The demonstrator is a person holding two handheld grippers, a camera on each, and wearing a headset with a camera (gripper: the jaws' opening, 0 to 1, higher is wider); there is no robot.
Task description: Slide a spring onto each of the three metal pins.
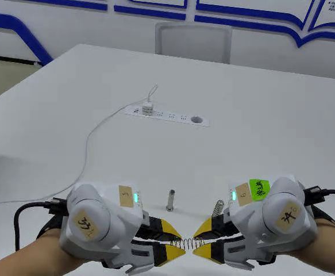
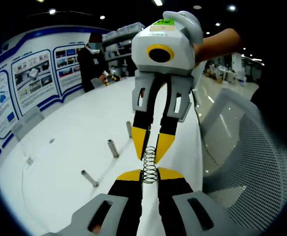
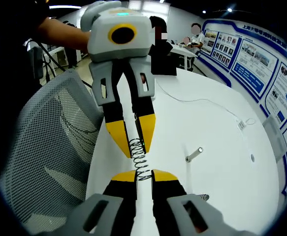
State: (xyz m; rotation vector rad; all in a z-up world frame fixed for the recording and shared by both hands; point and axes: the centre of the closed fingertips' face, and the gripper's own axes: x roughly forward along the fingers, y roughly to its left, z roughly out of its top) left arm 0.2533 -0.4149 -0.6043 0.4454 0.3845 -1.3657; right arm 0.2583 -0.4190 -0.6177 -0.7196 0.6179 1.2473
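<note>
One left tool, one right tool, one spring, three pins

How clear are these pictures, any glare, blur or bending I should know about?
Head view: soft even light, hardly any shadow on the white table, spring sharp. Left gripper view: heavy fisheye bending, ceiling lamps show as small bright spots. Right gripper view: same bending, wall posters bowed, mesh chair close and clear.

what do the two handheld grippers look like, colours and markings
Both are rounded light-grey shells with black fingers tipped yellow, a green lamp and a black cable at the rear. The left gripper carries tan handwritten labels. The right gripper has similar labels plus a bright green sticker. Forearms are bare, no sleeves.
</note>
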